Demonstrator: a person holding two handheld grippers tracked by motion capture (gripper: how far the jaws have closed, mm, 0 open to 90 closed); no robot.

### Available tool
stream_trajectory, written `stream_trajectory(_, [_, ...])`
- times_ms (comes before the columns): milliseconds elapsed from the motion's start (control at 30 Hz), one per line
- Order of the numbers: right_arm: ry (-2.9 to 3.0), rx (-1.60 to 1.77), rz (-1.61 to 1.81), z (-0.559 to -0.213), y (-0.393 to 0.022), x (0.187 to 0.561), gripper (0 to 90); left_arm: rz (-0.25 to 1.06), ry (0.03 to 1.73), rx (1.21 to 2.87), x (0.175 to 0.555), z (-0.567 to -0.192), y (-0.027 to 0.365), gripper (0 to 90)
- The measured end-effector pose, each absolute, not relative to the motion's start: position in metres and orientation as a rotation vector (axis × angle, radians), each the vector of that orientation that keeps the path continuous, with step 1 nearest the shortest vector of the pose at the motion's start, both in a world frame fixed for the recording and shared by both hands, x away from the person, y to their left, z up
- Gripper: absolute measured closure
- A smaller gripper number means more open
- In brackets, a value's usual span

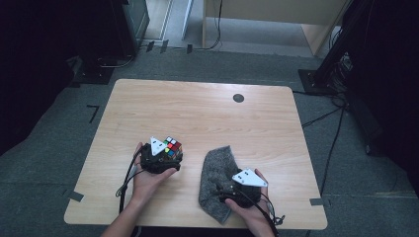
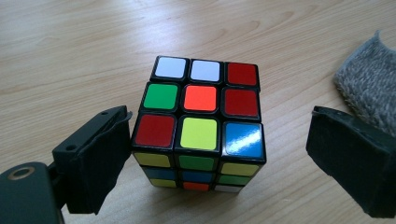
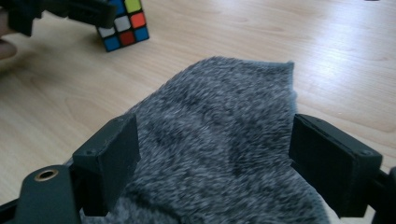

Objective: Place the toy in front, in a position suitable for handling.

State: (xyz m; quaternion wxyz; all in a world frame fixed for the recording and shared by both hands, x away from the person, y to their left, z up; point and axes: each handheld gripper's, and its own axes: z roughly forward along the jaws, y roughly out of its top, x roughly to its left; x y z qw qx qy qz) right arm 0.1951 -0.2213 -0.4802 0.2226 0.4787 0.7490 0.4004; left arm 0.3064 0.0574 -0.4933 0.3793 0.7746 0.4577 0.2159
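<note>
Straddling cube (image 2: 200,126); left gripper (image 2: 219,154) (right side roomy).

A scrambled puzzle cube (image 2: 200,125) stands on a pale wooden table (image 2: 70,51), framed by the left gripper (image 2: 219,156), whose two black jaws stand apart on either side of it. The jaw at the view's left sits just beside the cube's lower corner; the other is well clear. A grey fuzzy cloth (image 2: 369,86) lies at the right edge.
</note>
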Motion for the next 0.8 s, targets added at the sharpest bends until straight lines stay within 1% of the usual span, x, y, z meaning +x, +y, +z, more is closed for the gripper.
stream_trajectory(167, [2.084,1.314,1.106,-0.485,-0.217,0.191,16.3,0.57,1.177,2.015,0.308,-0.499,0.051,7.3])
stream_trajectory(333, [2.091,1.314,1.109,-0.487,-0.217,0.19,16.3,0.578,1.241,2.036,0.315,-0.505,0.051,8.3])
stream_trajectory(367, [2.095,1.313,1.107,-0.488,-0.217,0.19,16.3,0.582,1.256,2.038,0.316,-0.506,0.052,9.7])
stream_trajectory(400, [2.103,1.314,1.106,-0.489,-0.217,0.19,16.3,0.592,1.277,2.041,0.318,-0.508,0.052,13.8])
stream_trajectory(467, [2.121,1.323,1.098,-0.491,-0.217,0.19,16.2,0.583,1.29,2.042,0.32,-0.51,0.053,15.1])
stream_trajectory(533, [2.139,1.33,1.087,-0.494,-0.218,0.189,16.2,0.585,1.284,2.044,0.321,-0.51,0.054,20.4])
stream_trajectory(633, [2.147,1.344,1.093,-0.497,-0.22,0.186,16.2,0.578,1.264,2.044,0.319,-0.512,0.055,25.4])
stream_trajectory(733, [2.139,1.355,1.087,-0.498,-0.223,0.185,16.2,0.563,1.267,2.047,0.319,-0.514,0.056,26.6])
stream_trajectory(800, [2.119,1.374,1.091,-0.497,-0.227,0.187,16.2,0.551,1.262,2.05,0.32,-0.515,0.057,28.9])
